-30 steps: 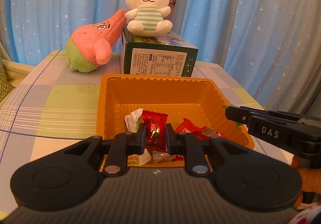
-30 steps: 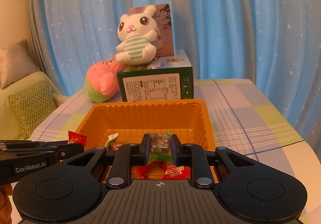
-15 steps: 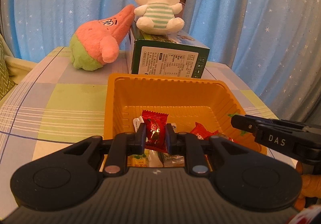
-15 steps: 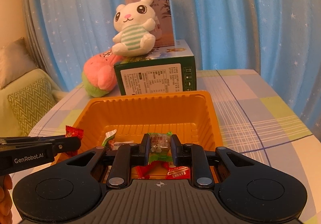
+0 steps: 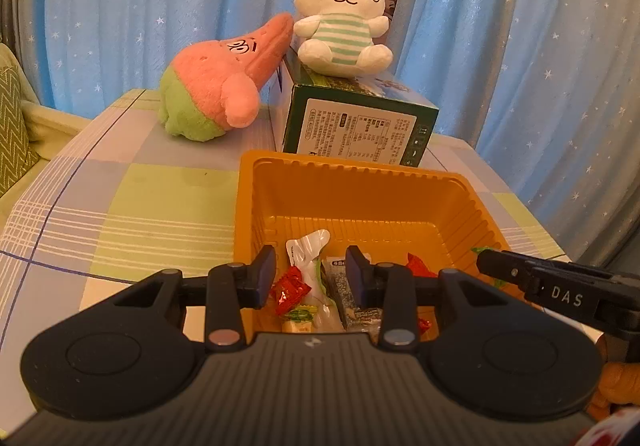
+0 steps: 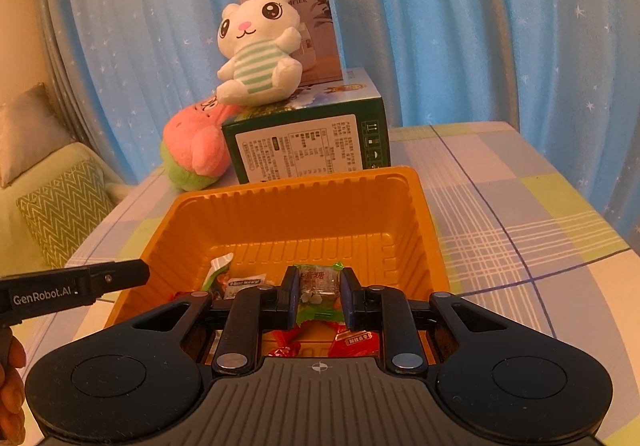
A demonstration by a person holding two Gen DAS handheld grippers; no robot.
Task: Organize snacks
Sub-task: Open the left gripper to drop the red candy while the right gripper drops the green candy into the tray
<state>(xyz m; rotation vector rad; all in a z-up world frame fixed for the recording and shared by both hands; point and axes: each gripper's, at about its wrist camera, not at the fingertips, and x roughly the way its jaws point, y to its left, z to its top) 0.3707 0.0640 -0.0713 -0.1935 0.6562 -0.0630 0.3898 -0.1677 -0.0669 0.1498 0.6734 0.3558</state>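
An orange plastic tray (image 5: 360,168) (image 6: 296,188) sits on the checked tablecloth with several wrapped candies in it. My left gripper (image 5: 311,266) hovers over the tray's near left part, its jaws opening with nothing pressed between them. A red candy (image 5: 291,288) lies in the tray just below them, beside a white wrapper (image 5: 308,246). My right gripper (image 6: 319,286) is shut on a green-wrapped candy (image 6: 318,278) over the tray's near edge. Red candies (image 6: 354,340) lie beneath it. Each gripper's tip shows in the other's view: the left gripper (image 6: 136,274) and the right gripper (image 5: 492,262).
Behind the tray stands a green box (image 5: 356,126) with a white bunny plush (image 5: 340,22) on top. A pink and green star plush (image 5: 216,90) leans against it. Blue starred curtains hang at the back. A sofa cushion (image 6: 60,206) lies off the table's left side.
The left gripper's jaws have parted and the red candy they held now lies in the tray. The right gripper still holds its green candy in about the same place.
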